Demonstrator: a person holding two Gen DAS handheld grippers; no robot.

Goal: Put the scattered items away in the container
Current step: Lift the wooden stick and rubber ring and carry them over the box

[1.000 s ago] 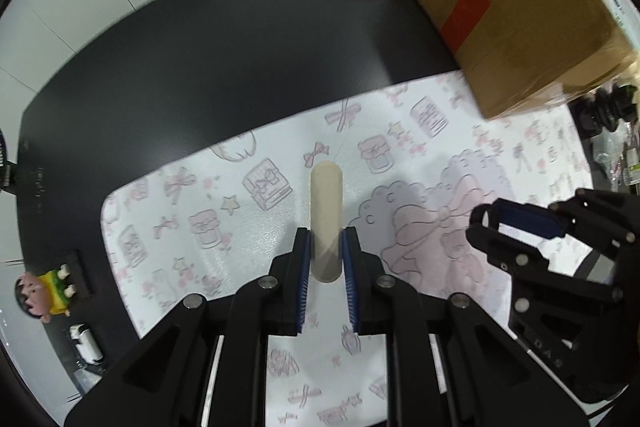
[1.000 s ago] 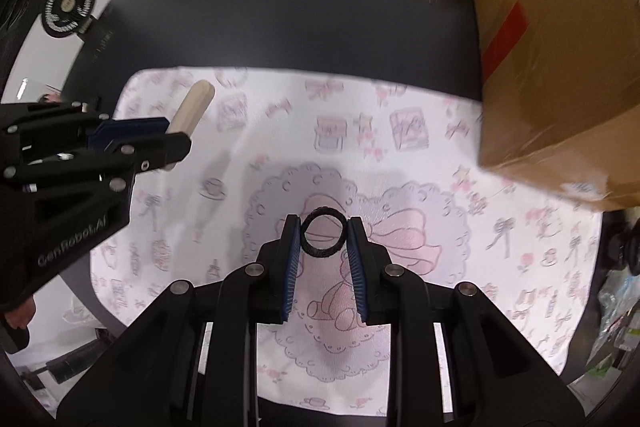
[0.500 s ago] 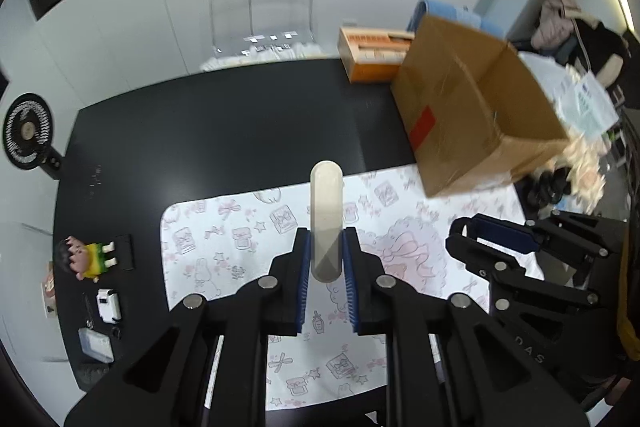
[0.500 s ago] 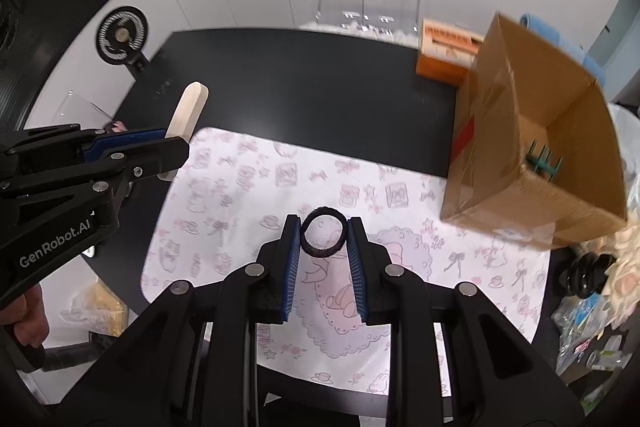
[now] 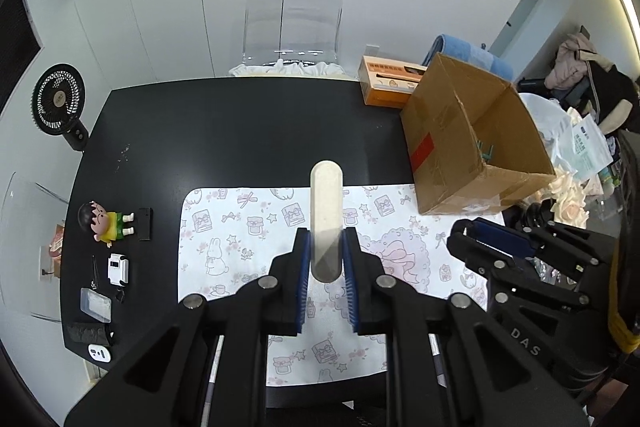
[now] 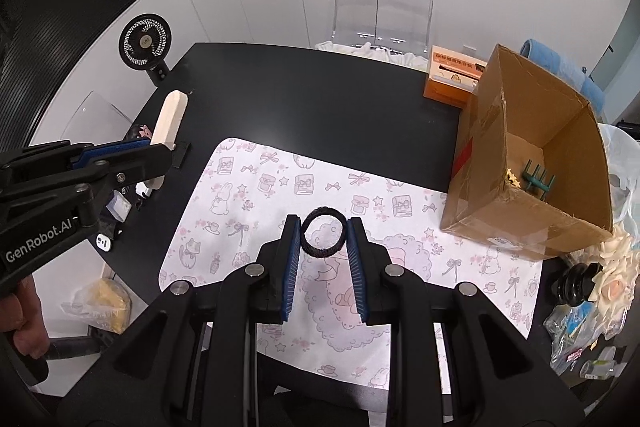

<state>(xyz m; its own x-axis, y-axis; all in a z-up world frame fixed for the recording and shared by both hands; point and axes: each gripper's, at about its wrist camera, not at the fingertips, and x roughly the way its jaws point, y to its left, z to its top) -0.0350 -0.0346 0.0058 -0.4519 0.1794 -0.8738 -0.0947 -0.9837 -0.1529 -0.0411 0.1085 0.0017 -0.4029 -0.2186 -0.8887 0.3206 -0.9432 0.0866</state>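
My left gripper (image 5: 326, 259) is shut on a beige flat stick (image 5: 327, 203), held high above the patterned mat (image 5: 240, 239); the same stick (image 6: 171, 121) shows at the left of the right wrist view. A black hair ring (image 6: 322, 232) is clamped in my right gripper (image 6: 322, 239), also raised over the mat (image 6: 256, 211). The open cardboard box (image 6: 532, 163) stands at the mat's far right, with a teal comb-like item (image 6: 538, 181) and a small yellow piece inside. In the left wrist view the box (image 5: 472, 143) lies to the right of the stick.
An orange tissue box (image 6: 452, 77) sits behind the cardboard box. A small fan (image 5: 60, 105), a cartoon figurine (image 5: 102, 221) and several small gadgets line the black table's (image 5: 240, 131) left edge. A clear chair (image 5: 294, 23) stands behind. Clutter fills the right side.
Both grippers have risen well above the table with their items held, so the whole table, chair and box opening have come into view.
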